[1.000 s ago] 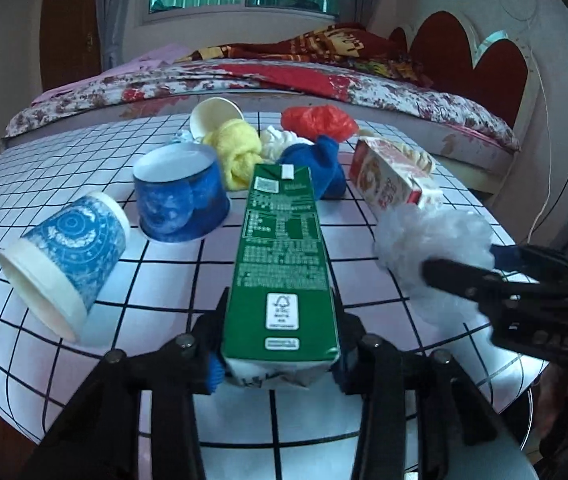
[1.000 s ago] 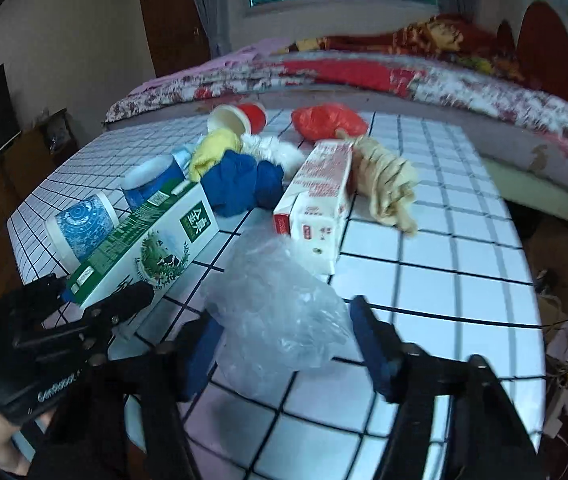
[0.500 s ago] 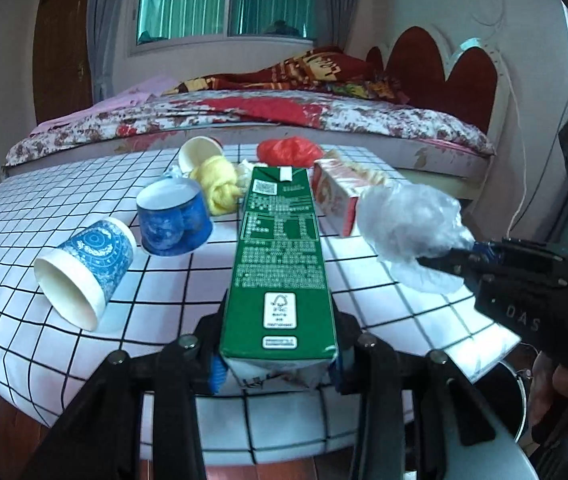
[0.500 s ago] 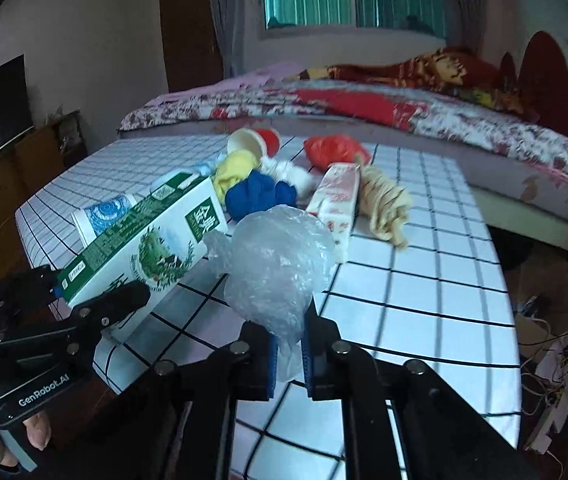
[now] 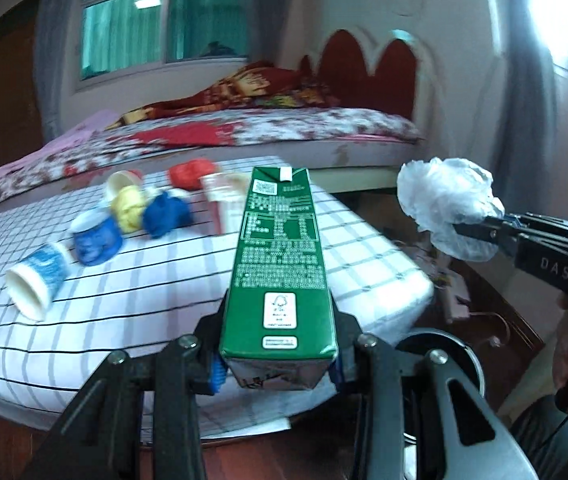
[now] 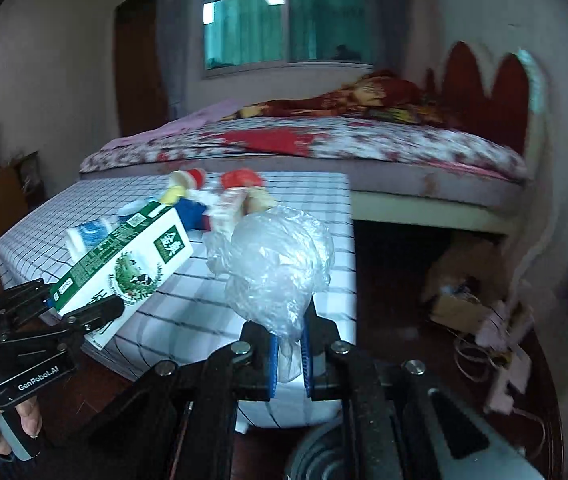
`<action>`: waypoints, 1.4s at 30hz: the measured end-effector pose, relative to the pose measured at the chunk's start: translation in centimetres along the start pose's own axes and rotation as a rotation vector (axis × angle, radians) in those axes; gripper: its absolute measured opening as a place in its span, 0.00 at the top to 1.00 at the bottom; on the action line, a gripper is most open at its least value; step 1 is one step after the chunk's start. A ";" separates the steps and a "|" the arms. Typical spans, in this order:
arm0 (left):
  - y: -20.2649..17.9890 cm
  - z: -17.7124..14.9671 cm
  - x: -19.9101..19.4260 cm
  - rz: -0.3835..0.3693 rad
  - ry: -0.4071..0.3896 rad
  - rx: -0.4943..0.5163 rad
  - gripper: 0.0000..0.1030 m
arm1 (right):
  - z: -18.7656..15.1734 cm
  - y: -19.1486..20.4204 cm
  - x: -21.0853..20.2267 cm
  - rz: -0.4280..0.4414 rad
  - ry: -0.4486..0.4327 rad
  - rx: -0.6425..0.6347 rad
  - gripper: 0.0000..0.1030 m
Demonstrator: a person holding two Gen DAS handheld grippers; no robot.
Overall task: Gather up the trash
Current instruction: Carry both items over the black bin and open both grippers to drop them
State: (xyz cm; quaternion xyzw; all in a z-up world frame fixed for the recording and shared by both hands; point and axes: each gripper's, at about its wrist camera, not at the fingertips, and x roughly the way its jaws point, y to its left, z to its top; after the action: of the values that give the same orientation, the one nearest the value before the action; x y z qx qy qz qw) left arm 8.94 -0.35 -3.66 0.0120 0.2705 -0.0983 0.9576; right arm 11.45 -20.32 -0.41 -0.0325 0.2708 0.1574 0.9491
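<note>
Left gripper (image 5: 277,364) clamps the base end of the green milk carton (image 5: 279,264) — blue pads on both side walls, carton sticking out forward, clear of the table. Right gripper (image 6: 288,354) is closed tight on the tail of a crumpled clear plastic bag (image 6: 273,264), the bulk ballooning above the jaws.

Both items are in the air past the near edge of the checked table (image 5: 131,292). A dark round rim (image 5: 440,344) shows low between the grippers, probably the bin, but mostly hidden.

Left on the table: two blue paper cups (image 5: 39,280), yellow and blue wads (image 5: 165,216), a red wad (image 5: 189,172), a small red-white box (image 5: 219,192).

Risks:
- Carton is held only at one end — a long lever, so a fast swing could pivot it in the pads or slip it out.
- Bag is thin and slick, pinched by a little tail; it could slide free or tear.
- Carton tip and bag sit near each other in the right wrist view — converging on the bin could knock them together.
- Light bag may drift off target when released.
</note>
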 end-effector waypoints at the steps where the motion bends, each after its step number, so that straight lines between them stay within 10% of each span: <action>1: -1.0 -0.1 -0.2 -0.019 -0.002 0.013 0.62 | -0.6 -0.9 -0.7 -0.015 0.006 0.017 0.91; 14: -11.4 -4.0 1.3 -0.290 0.150 0.144 0.62 | -10.6 -9.2 -3.8 -0.123 0.171 0.178 0.91; 26: -14.9 -7.5 7.0 -0.324 0.346 0.123 0.60 | -15.3 -12.1 0.3 -0.087 0.302 0.204 0.90; 28: -14.9 -7.6 7.7 -0.335 0.358 0.103 0.57 | -15.6 -12.3 1.1 -0.084 0.313 0.196 0.90; 29: -14.8 -7.7 7.9 -0.340 0.369 0.086 0.39 | -15.9 -12.5 1.7 -0.079 0.321 0.195 0.88; 31: -13.8 -7.7 8.6 -0.291 0.359 0.056 0.09 | -16.7 -13.3 3.3 -0.124 0.381 0.202 0.62; 32: -13.3 -7.8 8.5 -0.269 0.348 0.041 0.04 | -17.2 -13.9 3.9 -0.152 0.403 0.213 0.33; 33: -12.8 -8.0 8.6 -0.242 0.358 0.029 0.04 | -17.5 -14.1 3.8 -0.170 0.395 0.217 0.27; 38: -11.1 -9.0 8.8 -0.132 0.372 0.013 0.01 | -18.3 -13.8 3.1 -0.205 0.375 0.208 0.01; 42: -10.7 -9.1 8.4 -0.086 0.351 0.025 0.01 | -18.0 -12.5 2.5 -0.221 0.352 0.177 0.01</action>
State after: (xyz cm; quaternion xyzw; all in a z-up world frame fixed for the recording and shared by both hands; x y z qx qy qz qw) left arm 9.13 -11.69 -15.46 0.0291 0.4324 -0.1387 0.8905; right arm 8.37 -34.16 -17.37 -0.0053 0.4397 0.0201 0.8979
